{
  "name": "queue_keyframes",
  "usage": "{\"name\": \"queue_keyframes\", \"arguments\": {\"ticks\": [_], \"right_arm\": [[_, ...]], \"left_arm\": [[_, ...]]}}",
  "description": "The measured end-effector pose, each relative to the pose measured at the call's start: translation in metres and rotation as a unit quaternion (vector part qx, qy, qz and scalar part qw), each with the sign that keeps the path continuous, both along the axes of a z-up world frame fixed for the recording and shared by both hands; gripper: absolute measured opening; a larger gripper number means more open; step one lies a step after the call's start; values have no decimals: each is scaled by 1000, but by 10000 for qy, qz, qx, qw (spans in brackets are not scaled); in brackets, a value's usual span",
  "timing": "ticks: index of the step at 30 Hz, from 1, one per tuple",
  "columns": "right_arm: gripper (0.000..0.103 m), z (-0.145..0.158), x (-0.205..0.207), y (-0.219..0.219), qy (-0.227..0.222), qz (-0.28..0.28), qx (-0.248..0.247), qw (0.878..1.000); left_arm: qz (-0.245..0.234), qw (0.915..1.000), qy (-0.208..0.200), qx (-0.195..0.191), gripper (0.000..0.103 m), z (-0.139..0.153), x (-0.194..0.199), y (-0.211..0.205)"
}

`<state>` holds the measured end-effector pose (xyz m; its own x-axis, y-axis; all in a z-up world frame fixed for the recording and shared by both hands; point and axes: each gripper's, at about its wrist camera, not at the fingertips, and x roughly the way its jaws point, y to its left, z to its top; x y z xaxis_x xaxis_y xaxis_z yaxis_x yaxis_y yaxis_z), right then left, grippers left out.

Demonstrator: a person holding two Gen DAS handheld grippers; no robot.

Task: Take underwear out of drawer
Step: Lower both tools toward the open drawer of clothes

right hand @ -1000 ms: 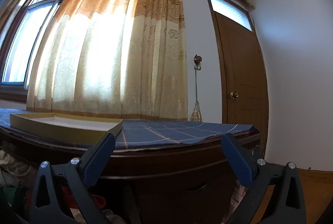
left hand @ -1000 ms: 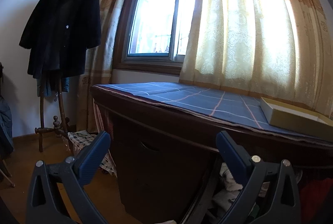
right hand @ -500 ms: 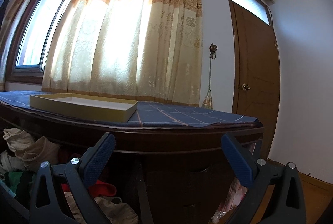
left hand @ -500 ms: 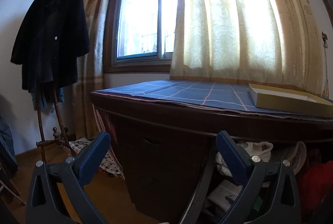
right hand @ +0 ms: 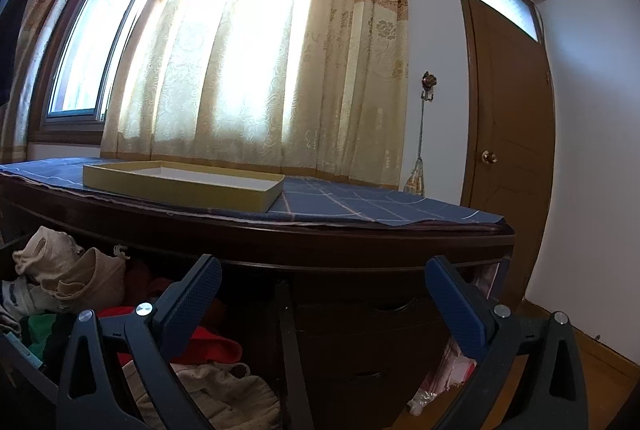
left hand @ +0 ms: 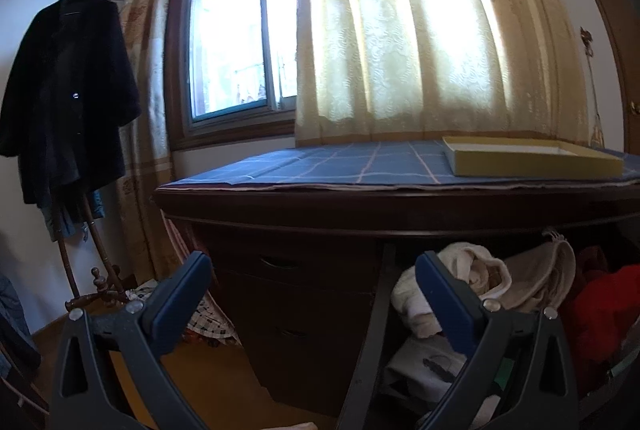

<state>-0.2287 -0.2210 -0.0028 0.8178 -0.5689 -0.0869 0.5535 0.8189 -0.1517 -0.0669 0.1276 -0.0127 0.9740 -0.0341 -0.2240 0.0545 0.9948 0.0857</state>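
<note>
While both are held level before the desk (right hand: 360,242), the left claw (left hand: 312,294) and right claw (right hand: 324,294) stand spread wide, gripping nothing. Beneath the desk top, the open drawer (left hand: 372,314) holds heaped underwear (left hand: 472,282) in cream, beige and red. On the blue cloth (right hand: 360,206) rests a shallow yellow tray (right hand: 180,186).

Blue checked cloth (left hand: 360,166), yellow tray (right hand: 180,186), red garment (left hand: 600,302), beige underwear (right hand: 88,278), dark-brown desk (right hand: 360,242).
</note>
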Motion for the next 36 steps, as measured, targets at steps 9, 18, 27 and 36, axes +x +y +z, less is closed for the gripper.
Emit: {"name": "queue_keyframes", "arguments": {"ticks": [9, 18, 27, 36], "right_arm": [[103, -4, 5, -2, 294, 179, 123, 9993], [103, -7, 10, -5, 581, 216, 355, 9974], [103, 10, 3, -11, 488, 218, 633, 9966], [103, 46, 19, 18, 351, 1023, 604, 9923]], "left_arm": [[-183, 9992, 105, 331, 103, 0, 0, -9], [-178, 9984, 258, 469, 103, 0, 3, -10], [-131, 9980, 515, 349, 103, 5, 6, -5], [-405, 9955, 638, 564, 103, 17, -1, -29]]}}
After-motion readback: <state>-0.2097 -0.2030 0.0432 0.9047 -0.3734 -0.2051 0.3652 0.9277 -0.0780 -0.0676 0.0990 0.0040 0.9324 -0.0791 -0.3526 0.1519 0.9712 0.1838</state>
